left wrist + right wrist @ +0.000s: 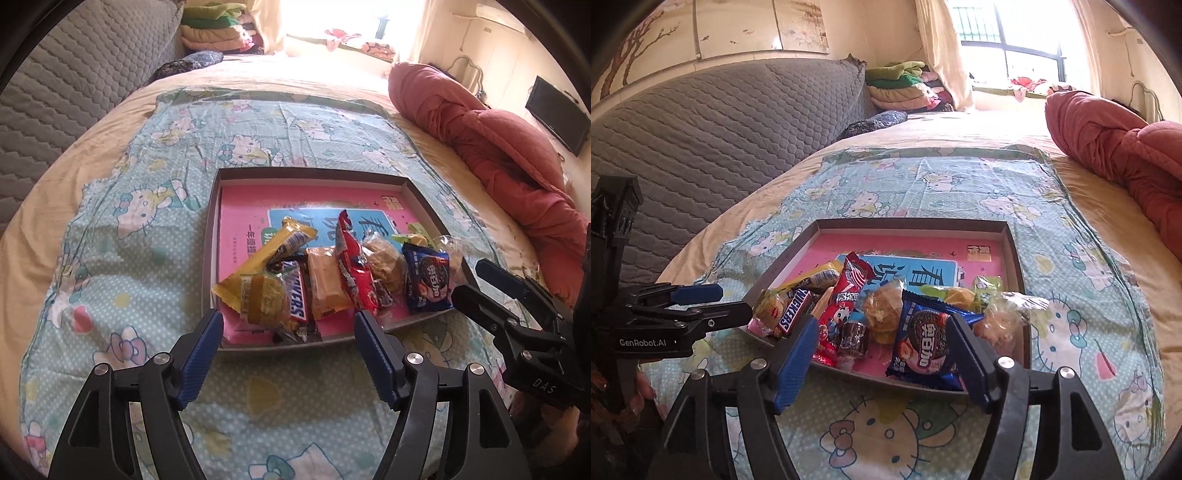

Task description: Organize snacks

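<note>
- The left claw [290,328] gapes empty above the near rim of the shallow box [314,173]; the right claw [882,332] is likewise spread, holding nothing.
- Snickers bar [297,291] lies just ahead of the left claw, its long axis running away from it.
- Blue cookie packet [923,347] lies between the right claw's pads, untouched.
- Red quilt [498,147] is bunched far right on the bed [110,229].

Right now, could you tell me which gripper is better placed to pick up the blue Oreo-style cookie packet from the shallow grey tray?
Right. The open right gripper frames the blue cookie packet; the left gripper faces the tray's other end.
</note>
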### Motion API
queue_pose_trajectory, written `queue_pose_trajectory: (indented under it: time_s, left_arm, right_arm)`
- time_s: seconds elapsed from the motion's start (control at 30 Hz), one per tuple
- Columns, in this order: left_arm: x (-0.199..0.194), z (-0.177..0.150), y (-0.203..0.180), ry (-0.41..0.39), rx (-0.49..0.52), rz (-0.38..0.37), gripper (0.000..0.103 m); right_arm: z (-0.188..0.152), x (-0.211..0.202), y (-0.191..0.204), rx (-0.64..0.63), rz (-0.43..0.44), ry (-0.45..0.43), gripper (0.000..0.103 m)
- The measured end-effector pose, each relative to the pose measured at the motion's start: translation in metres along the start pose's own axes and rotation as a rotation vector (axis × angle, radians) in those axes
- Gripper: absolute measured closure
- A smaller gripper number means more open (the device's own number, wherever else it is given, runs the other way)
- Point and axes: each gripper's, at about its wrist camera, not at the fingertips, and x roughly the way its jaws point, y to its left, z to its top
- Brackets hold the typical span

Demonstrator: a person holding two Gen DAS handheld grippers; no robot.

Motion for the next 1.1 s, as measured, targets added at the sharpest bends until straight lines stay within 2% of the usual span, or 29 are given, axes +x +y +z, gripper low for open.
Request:
queue_pose_trajectory:
  time_s: [0.1,0.3,0.43,0.7,1.1]
  left_arm:
    - [-0.004,-0.011,-0.008,0.024,-0.023,-0.005,0.025]
    - [-0.015,-0.037,-0.020,0.049,-0.045,0.007,0.025]
    - [-0.021,-0.052,-0.021,0.065,-0.071,0.023,0.025]
    - [-0.032,-0.062,-0.025,0.066,-0.067,0.033,0.025]
    - [-0.040,-0.064,-0.030,0.054,-0.054,0.012,0.025]
  right_arm:
    - [-0.008,-0.013,0.003,0.024,-0.029,0.011,0.022]
    - [-0.031,-0.027,0.005,0.050,-0.076,0.086,0.021]
    - [-0.043,-0.038,0.008,0.070,-0.113,0.104,0.021]
    - [-0.053,-0.051,0.004,0.097,-0.149,0.108,0.016]
    - [-0.054,-0.059,0.016,0.054,-0.153,0.103,0.015]
